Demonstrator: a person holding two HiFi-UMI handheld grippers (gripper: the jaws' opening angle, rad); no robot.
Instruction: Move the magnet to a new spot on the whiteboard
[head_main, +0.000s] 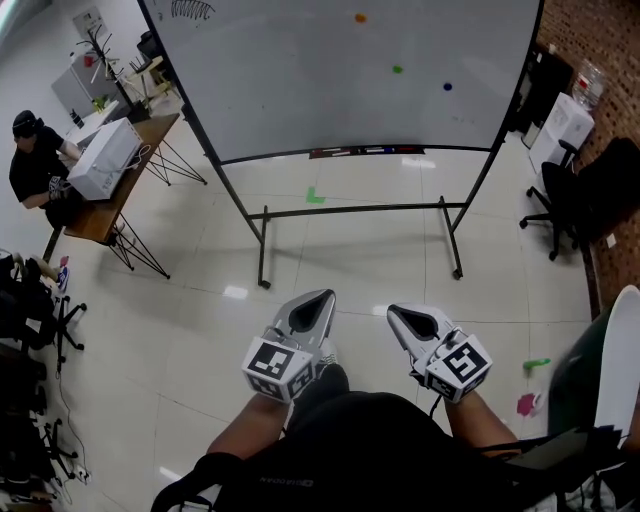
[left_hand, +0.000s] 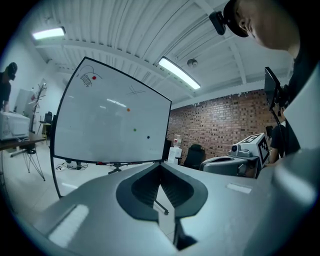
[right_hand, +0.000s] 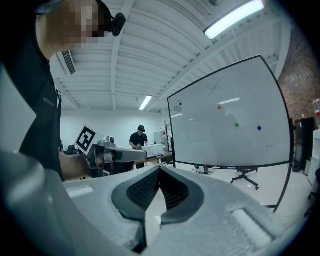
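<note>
Right now both of your grippers sit low in the middle of the head view, well apart from the whiteboard (head_main: 300, 80) that fills the upper part of the frame. Your left gripper (head_main: 320, 299) has its jaws pressed together at the tips, and its own view shows nothing between them. Your right gripper (head_main: 396, 313) is closed the same way, its ribbed pads meeting and empty. The two tips point up the frame toward the board's stand, side by side with a gap between them.

Three magnets are stuck on the board's right half. The orange magnet (head_main: 360, 18) is highest, near the top edge of the frame. The green magnet (head_main: 397, 69) lies below it and slightly right. The blue magnet (head_main: 447, 86) lies lower still and farther right. All three are apart from one another, and neither gripper touches any of them.

Along the board's bottom edge runs a tray (head_main: 365, 152) with markers lying in it. A scrap of green tape (head_main: 315, 195) lies on the pale tiled floor (head_main: 330, 260), just under the board.

At the upper left of the frame a person (head_main: 35, 160) sits at a wooden counter (head_main: 100, 222) that carries a white box (head_main: 103, 158). A dark office chair (head_main: 560, 200) stands at the right edge.
</note>
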